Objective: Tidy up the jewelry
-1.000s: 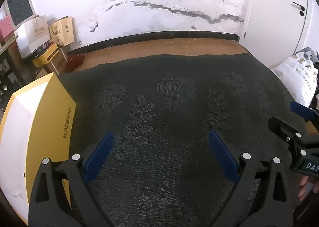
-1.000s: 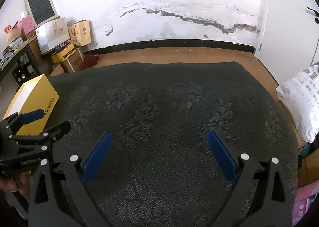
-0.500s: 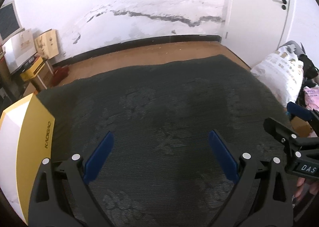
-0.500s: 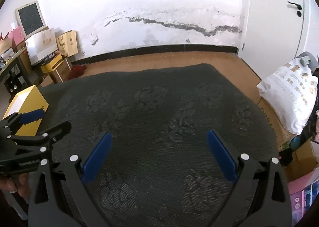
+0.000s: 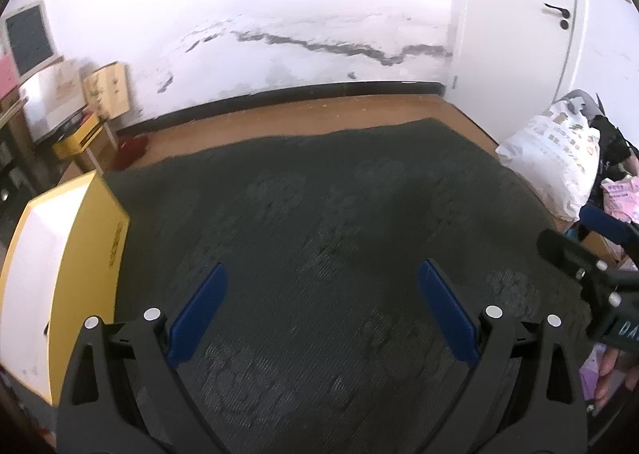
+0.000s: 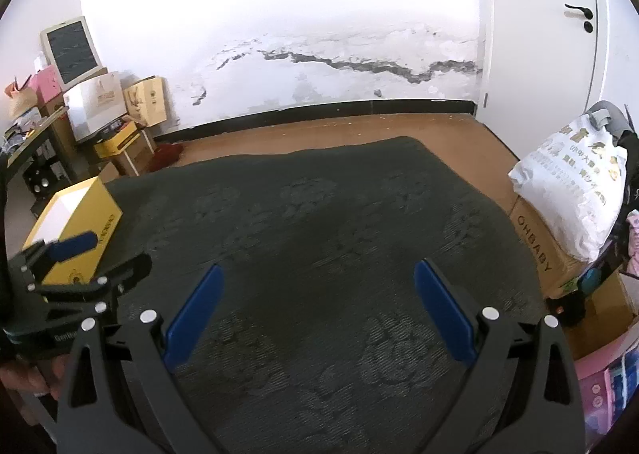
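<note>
The left gripper (image 5: 321,310) hung above the dark flowered cloth (image 5: 319,214) with its blue pads spread wide and nothing between them. The right gripper (image 6: 319,310) hung beside it the same way, wide apart and empty; a hand (image 5: 615,370) showed under it at the edge of the left view. On the cloth's left edge, near the left gripper, stood a yellow box (image 5: 60,270) with a white top, lettering down its side. I could see no jewelry on the cloth or anywhere else. Off to the right a white printed sack (image 6: 571,190) lay on a cardboard carton (image 6: 539,250).
</note>
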Available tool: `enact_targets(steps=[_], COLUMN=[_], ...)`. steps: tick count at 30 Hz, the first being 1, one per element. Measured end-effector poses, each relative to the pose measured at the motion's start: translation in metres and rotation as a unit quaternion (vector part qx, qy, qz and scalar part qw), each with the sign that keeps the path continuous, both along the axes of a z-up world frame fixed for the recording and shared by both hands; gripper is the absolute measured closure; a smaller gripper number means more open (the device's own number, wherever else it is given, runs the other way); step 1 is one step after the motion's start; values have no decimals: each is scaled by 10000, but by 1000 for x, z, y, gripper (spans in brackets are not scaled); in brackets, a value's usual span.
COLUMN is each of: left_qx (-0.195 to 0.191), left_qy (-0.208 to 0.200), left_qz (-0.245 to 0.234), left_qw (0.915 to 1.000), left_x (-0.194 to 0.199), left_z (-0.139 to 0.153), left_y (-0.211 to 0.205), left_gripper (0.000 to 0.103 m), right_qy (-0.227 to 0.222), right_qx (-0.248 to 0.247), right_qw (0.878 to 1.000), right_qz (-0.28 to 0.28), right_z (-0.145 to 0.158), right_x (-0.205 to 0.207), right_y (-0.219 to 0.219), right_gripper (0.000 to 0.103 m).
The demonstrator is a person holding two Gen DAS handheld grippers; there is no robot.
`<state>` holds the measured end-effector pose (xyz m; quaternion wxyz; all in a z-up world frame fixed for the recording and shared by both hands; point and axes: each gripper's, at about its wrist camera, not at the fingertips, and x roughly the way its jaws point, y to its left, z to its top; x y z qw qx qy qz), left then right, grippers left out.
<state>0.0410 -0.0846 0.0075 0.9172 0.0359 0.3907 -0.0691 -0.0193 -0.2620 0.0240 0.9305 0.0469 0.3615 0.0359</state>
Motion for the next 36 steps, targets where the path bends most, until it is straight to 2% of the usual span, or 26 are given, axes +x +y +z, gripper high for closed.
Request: enact_targets(steps=[4,11,14,16,22,26,31,36], left_qx=[-82,-23,16,39,132,162,-26,-1], left_qy=[90,-119,-133,-54,-4,-41,32,26], left_qz=[239,496,506,510,475,558,650,592], left_qw=[9996,9987,9986,9987,9988,9983,9979,9982], left_x=[-14,-23,-24,-23,-20,-13,-2,5], left_z=[-4,-1,-4,-8,-15,-18,-22,-23], left_y=[25,56,62,70,83,95,106,107], left_gripper=[9,8,8,8,8,8,8,8], right_qy=[23,158,251,175,162,59,66,52], right_qx=[42,207,252,83,136,1,4,-53], right_qw=[10000,9996,9994,9998,9991,9986,9976,9966], right_qz=[57,-102,-9,110,377,529,688,818], right_z=[-3,-16,-21,-21,-23,-22,-23,-24], right_x=[-10,-22,-14,-9,10,20,32,37], right_y=[14,24,34,48,73,88,99,107], right_gripper=[10,10,10,10,10,10,10,10])
